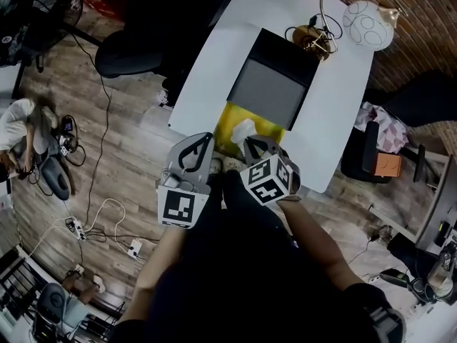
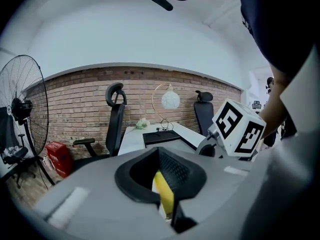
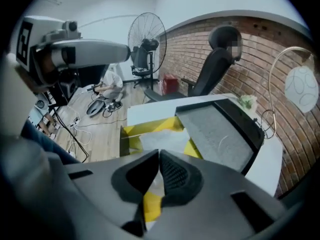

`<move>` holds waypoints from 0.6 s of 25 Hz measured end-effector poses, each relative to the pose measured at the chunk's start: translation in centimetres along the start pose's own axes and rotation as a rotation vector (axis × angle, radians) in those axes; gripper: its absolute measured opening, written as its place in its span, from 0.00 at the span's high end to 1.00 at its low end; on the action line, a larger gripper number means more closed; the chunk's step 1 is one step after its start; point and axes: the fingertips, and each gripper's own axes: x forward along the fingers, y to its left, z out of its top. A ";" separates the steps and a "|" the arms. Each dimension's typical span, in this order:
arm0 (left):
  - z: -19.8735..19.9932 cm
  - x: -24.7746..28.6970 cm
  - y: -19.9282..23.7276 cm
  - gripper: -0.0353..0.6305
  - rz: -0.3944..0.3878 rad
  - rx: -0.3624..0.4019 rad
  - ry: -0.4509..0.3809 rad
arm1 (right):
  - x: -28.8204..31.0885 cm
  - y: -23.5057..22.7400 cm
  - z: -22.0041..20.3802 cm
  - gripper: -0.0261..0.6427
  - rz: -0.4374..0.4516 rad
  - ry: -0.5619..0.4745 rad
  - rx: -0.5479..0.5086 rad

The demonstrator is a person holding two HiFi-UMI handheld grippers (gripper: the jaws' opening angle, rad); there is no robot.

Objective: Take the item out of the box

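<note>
Wooden flooring (image 1: 121,156) fills the left of the head view, with a standing fan (image 1: 43,9) in the top corner, a person (image 1: 18,131) sitting low beside trailing cables, and a dark office chair (image 1: 132,52) pulled up to a long white table (image 1: 214,70).

At the table's near end, the left gripper (image 1: 203,140) reaches the left wall of the box (image 1: 227,120). In the left gripper view its jaws are closed, with a strip of the yellow wall standing edge-on in the slit between them.

The box is yellow inside and sits open at the table's near edge. The item (image 1: 243,128), a crumpled white bundle, lies inside it against the near wall.

The right gripper (image 1: 251,145) is just beside the left one, its tips at the bundle. In the right gripper view its jaws meet at the tips, with pale paper and a patch of yellow showing between them.

Beyond the box, its black lid (image 1: 275,77) lies folded back on the table with the grey lining facing up.

Farther right, a curved lamp with a white globe shade (image 1: 368,26) stands at the table's far corner in front of a brick wall (image 1: 421,56). A second chair (image 1: 364,156) holds a bundle of cloth.
</note>
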 end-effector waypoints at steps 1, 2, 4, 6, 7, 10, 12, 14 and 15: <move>0.2 0.0 -0.2 0.93 -0.007 0.008 -0.008 | -0.7 -0.1 0.3 0.93 -0.011 -0.015 0.005; 0.5 0.1 -0.4 0.93 -0.016 0.021 -0.018 | -1.3 -0.3 0.7 0.93 -0.025 -0.030 0.011; 1.1 0.4 -0.6 0.93 -0.031 0.035 -0.037 | -2.6 -0.9 1.4 0.93 -0.063 -0.063 0.022; 1.8 0.5 -0.8 0.93 -0.043 0.049 -0.055 | -4.1 -1.5 2.2 0.93 -0.102 -0.097 0.033; 2.1 0.5 -0.9 0.93 -0.051 0.064 -0.067 | -4.9 -1.8 2.5 0.93 -0.123 -0.116 0.039; 3.5 0.4 -1.4 0.93 -0.066 0.085 -0.100 | -7.5 -2.6 3.7 0.93 -0.190 -0.174 0.051; 4.5 0.3 -1.7 0.93 -0.067 0.089 -0.122 | -9.4 -3.1 4.4 0.93 -0.240 -0.215 0.058; 5.8 0.2 -2.1 0.93 -0.071 0.095 -0.149 | -11.4 -3.7 4.8 0.93 -0.297 -0.253 0.062; 6.4 0.1 -2.4 0.93 -0.077 0.101 -0.165 | -12.4 -4.0 5.0 0.93 -0.327 -0.272 0.064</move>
